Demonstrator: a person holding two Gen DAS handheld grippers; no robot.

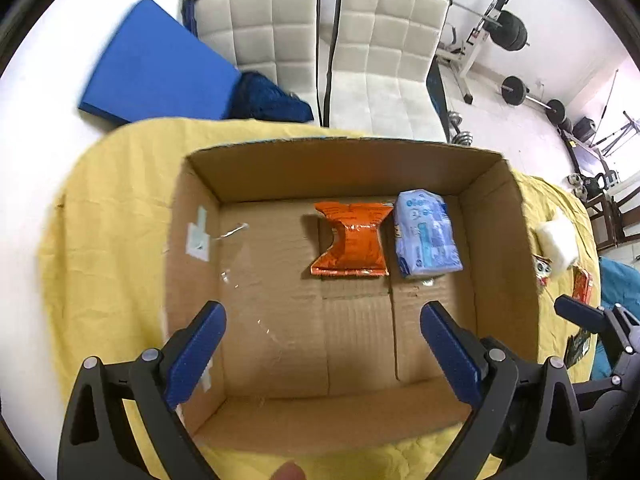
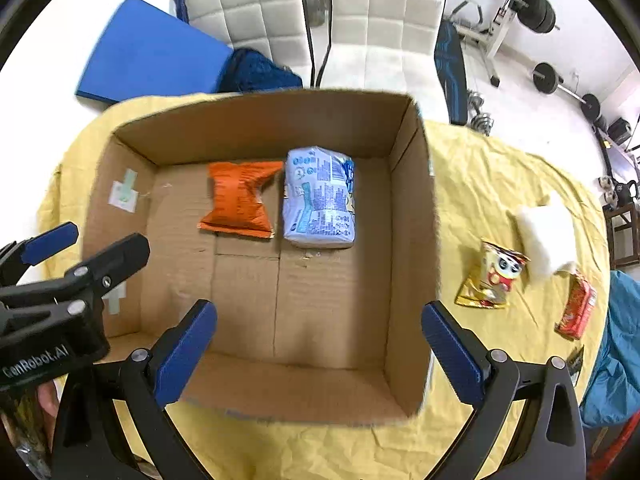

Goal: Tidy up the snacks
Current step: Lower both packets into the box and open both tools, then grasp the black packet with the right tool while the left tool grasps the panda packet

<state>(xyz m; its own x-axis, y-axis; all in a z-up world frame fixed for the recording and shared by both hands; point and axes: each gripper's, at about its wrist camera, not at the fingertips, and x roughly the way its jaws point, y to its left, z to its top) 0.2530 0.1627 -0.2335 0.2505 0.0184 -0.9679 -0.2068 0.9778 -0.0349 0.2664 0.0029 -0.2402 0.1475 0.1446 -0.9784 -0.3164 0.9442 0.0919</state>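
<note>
Now both grippers, left [image 1: 323, 338] right [image 2: 319, 336], hover over box [image 1: 400, 398], jaws spread.

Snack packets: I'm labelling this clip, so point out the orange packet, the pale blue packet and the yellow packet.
orange packet [image 2: 239, 201], right wrist view, middle of its face.
pale blue packet [image 2: 320, 198], right wrist view, printed top face.
yellow packet [image 2: 491, 278], right wrist view, cartoon front.
</note>
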